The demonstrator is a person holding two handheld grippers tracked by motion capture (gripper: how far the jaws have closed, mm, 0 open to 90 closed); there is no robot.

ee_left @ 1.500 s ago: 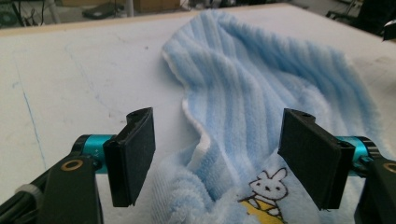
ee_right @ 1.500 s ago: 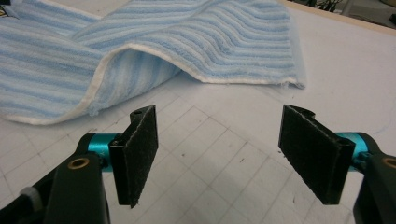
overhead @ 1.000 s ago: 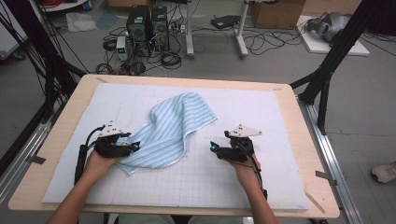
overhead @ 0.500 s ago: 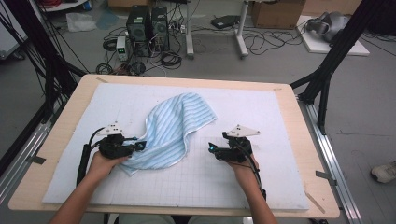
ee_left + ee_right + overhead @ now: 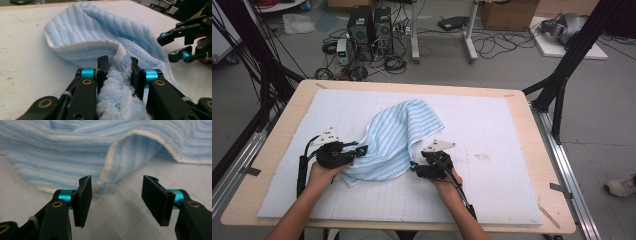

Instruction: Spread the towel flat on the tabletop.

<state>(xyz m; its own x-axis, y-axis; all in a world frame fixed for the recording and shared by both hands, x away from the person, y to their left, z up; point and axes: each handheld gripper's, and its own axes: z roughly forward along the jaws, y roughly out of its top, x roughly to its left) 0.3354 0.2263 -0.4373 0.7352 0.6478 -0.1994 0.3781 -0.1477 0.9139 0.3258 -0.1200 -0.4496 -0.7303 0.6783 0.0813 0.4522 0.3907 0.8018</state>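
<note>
On mat, right claw nearer towel.

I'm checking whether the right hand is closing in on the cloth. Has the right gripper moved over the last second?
Yes. The right gripper has slid left across the white mat, toward the blue striped terry towel.

A robotics lab or workshop: a wooden table is standing on a grey concrete floor, with desktop computer towers, tangled cables and cardboard boxes sitting behind it, and black metal framing rising alongside.
</note>
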